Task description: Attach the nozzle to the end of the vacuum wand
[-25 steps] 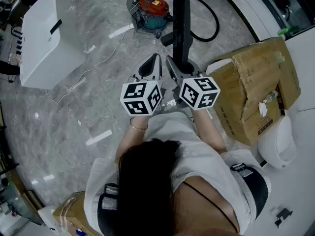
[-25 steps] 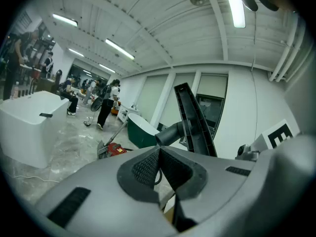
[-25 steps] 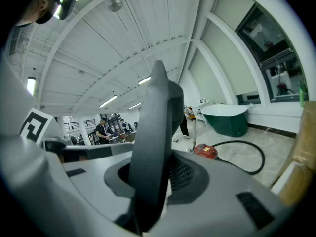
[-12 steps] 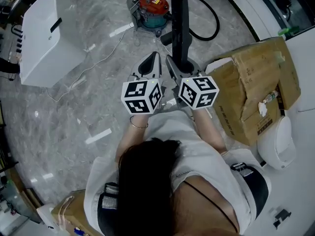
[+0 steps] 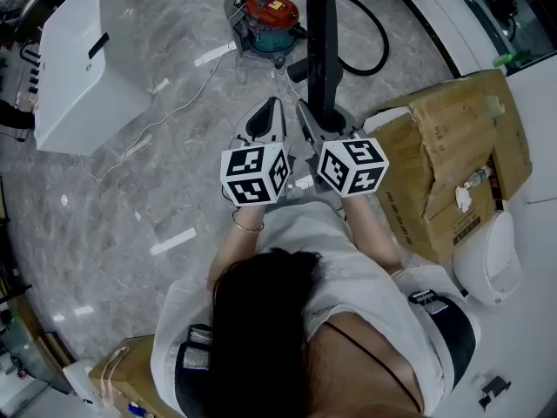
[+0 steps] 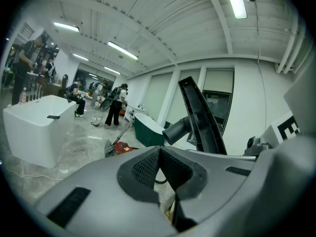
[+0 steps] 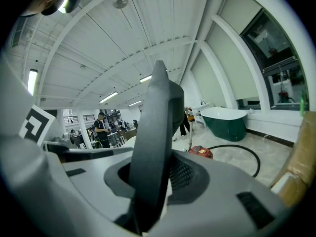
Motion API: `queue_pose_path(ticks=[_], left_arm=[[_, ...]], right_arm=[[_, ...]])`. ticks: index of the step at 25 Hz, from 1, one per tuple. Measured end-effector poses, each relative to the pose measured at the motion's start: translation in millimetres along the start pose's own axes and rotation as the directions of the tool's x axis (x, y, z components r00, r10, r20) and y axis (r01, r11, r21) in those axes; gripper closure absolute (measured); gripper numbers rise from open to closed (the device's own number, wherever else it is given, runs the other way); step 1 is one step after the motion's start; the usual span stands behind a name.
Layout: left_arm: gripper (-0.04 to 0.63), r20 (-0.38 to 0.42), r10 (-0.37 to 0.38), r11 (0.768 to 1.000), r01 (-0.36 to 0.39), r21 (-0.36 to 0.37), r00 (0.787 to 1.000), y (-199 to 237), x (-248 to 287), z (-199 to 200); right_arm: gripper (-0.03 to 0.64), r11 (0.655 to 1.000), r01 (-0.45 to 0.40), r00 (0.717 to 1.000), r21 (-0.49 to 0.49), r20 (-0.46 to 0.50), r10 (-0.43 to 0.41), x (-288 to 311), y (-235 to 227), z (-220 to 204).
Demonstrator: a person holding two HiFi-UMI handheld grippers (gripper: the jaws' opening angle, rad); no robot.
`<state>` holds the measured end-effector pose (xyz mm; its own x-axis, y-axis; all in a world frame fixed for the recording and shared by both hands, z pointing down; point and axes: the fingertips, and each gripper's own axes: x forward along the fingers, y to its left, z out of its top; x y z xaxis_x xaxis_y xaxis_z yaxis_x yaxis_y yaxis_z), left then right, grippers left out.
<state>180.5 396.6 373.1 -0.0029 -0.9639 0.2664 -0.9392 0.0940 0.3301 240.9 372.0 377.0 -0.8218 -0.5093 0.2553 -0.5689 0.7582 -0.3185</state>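
Observation:
A long black floor nozzle stands upright between the pads of my right gripper, which is shut on its lower part. In the right gripper view the nozzle fills the middle between the jaws of the right gripper. My left gripper hangs just left of it, shut and empty. From there the nozzle shows its round neck socket pointing left. The red and teal vacuum canister sits on the floor beyond, with a metal wand leaning up from it.
A black hose loops right of the canister. A white cabinet stands at the left, an open cardboard box at the right, a white round unit below it. A thin cable crosses the marble floor. A green bathtub and people stand far off.

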Motion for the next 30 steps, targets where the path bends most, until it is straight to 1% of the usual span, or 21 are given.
queue_pose_path(ticks=[7,11,15,19,24,27,30], left_arm=[[0.592,-0.003,0.012,0.999,-0.012,0.034,1.000,-3.0,6.3,-1.7],[0.592,-0.022,-0.001,0.998,0.002,0.055,1.000,-6.6,8.8,-2.4],[0.592,-0.025,-0.032,0.997,0.034,0.063,0.999,-10.7,15.1,1.4],[0.592,-0.027,-0.027,0.995,0.030,0.099,0.999,-11.5,19.4,2.1],[0.592,-0.033,-0.019,0.996,0.022,0.086,0.999,-3.1,26.9,1.6],[0.592,-0.039,-0.023,0.997,0.026,0.066,0.999,0.6,32.3,1.8],[0.592,-0.042,-0.027,0.997,0.030,0.069,0.999,3.3,39.8,3.6]], right_arm=[[0.503,1.000,-0.017,1.000,-0.015,-0.018,0.017,0.0,-2.5,-3.3],[0.503,1.000,-0.012,1.000,-0.022,-0.023,0.011,0.1,-6.0,-1.0],[0.503,1.000,-0.019,1.000,-0.009,-0.010,0.019,4.3,-8.5,2.1],[0.503,1.000,-0.019,0.999,-0.010,-0.028,0.019,8.7,-12.0,-1.3],[0.503,0.999,-0.033,0.999,0.016,-0.010,0.033,15.9,-12.7,2.5],[0.503,1.000,-0.019,0.999,0.005,-0.036,0.019,21.2,-16.0,0.1],[0.503,1.000,-0.015,0.999,0.015,-0.052,0.016,28.0,-20.3,-2.4]])
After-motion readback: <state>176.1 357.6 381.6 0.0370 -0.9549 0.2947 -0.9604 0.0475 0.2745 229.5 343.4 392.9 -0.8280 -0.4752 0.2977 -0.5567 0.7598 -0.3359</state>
